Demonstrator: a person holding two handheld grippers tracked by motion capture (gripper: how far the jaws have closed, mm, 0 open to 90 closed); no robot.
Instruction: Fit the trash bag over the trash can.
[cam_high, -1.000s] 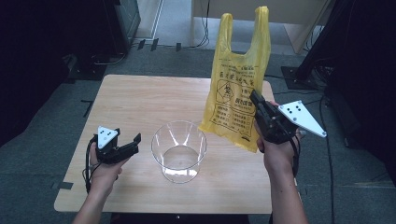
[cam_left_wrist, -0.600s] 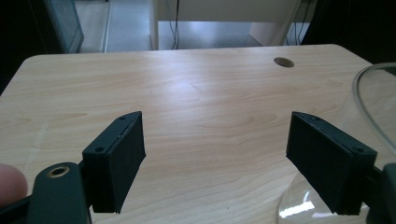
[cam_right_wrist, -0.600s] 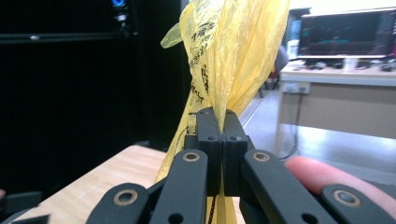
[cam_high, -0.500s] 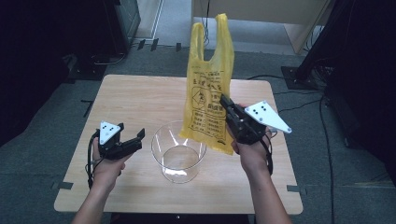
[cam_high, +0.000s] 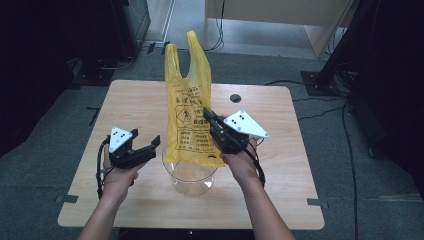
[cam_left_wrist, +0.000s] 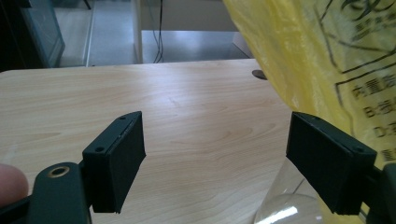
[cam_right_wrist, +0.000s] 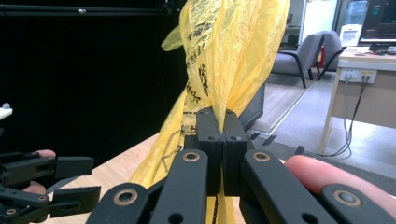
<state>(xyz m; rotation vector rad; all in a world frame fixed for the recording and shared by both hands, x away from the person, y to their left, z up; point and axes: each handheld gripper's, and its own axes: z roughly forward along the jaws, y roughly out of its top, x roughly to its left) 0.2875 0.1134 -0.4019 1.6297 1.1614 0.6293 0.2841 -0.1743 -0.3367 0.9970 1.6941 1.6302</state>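
So the right gripper (cam_high: 209, 119) has its jaws pinched tight on the yellow plastic bag (cam_high: 189, 107), grabbing it along the bag's right edge about halfway up. The bag hangs upright with its handles pointing up, and its bottom sits right over the mouth of the clear glass bowl (cam_high: 190, 175), which stands near the front edge of the wooden table (cam_high: 280, 125). The left gripper (cam_high: 150, 145) is just left of the bowl, jaws spread wide with nothing between them; one jaw is close to the bag's lower left side.
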